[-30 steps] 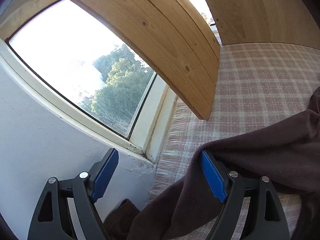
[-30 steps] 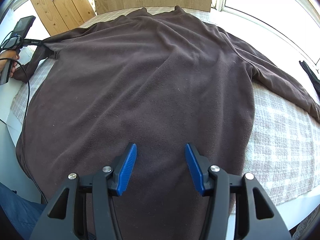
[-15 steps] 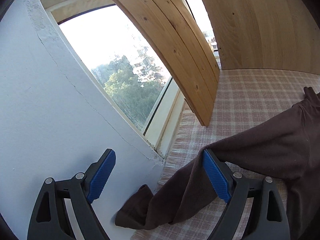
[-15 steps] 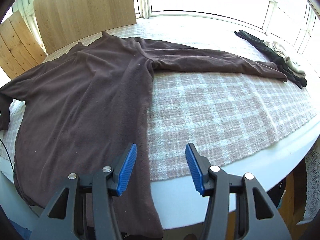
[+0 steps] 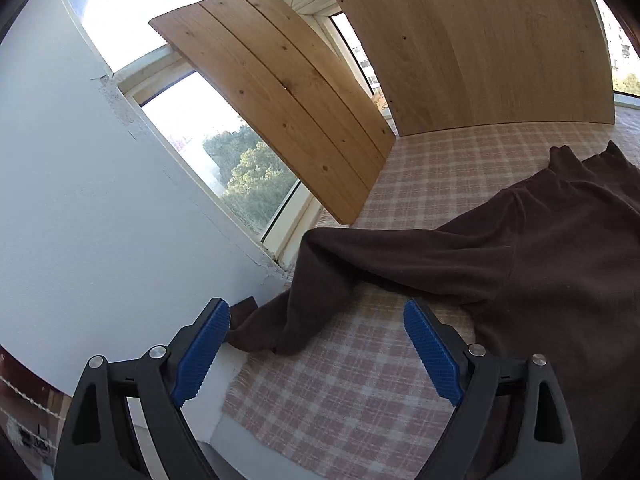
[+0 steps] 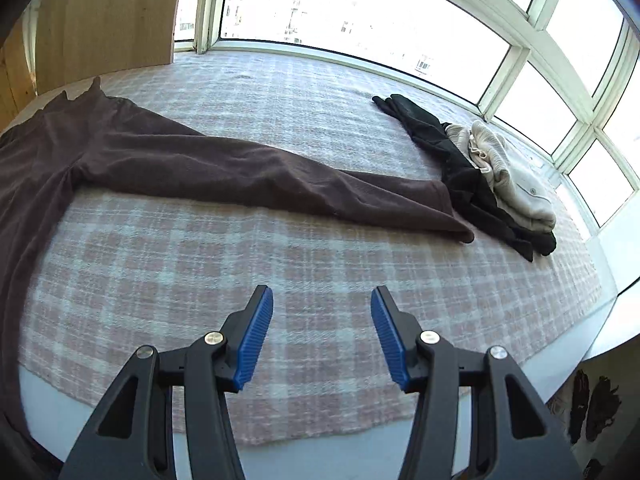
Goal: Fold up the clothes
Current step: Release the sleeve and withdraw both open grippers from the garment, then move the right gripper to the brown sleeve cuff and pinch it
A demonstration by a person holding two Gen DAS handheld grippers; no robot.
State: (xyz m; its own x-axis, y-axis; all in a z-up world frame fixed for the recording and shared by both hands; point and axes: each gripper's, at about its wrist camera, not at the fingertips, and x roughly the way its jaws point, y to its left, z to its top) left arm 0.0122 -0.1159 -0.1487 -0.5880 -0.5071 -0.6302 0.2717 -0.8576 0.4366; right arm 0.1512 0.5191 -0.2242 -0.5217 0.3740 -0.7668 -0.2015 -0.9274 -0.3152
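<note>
On the checked blanket point(image 6: 280, 280) the brown sweater point(image 5: 560, 264) lies spread; left gripper point(image 5: 316, 344), just widened, gapes empty off its sleeve, right gripper point(image 6: 322, 336) half-open, empty — sleeve folds next, likely.

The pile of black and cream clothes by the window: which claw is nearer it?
Right. The right claw hangs open over the plaid blanket, with the clothes pile ahead to its right. The left claw is at the brown sweater's other sleeve, pile not in its view.
</note>
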